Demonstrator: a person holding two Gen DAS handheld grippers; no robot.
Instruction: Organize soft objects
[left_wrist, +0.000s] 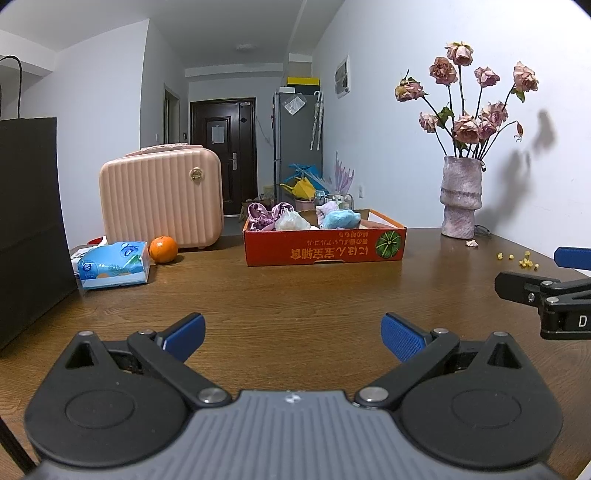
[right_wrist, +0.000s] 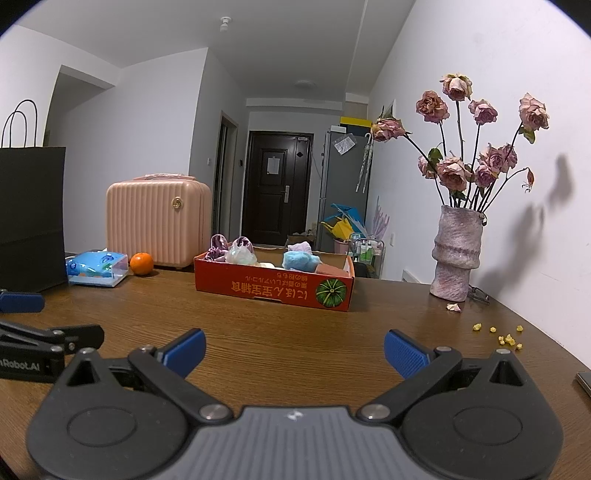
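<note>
wooden table (left_wrist: 295, 295), right-view-only dark object (right_wrist: 584, 382)

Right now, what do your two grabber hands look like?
Both match: the left gripper and right gripper have flat blue fingers with bumpy pads, black metal arms with silver bolts, two round black discs and a ridged grey body. White lettering marks one side. No hands or sleeves show.

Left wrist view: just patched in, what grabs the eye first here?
The red cardboard box at mid-table, heaped with soft purple, white and blue bundles. On its right a vase of dried pink roses stands by the wall; on its left sits a pink suitcase with an orange in front.
</note>
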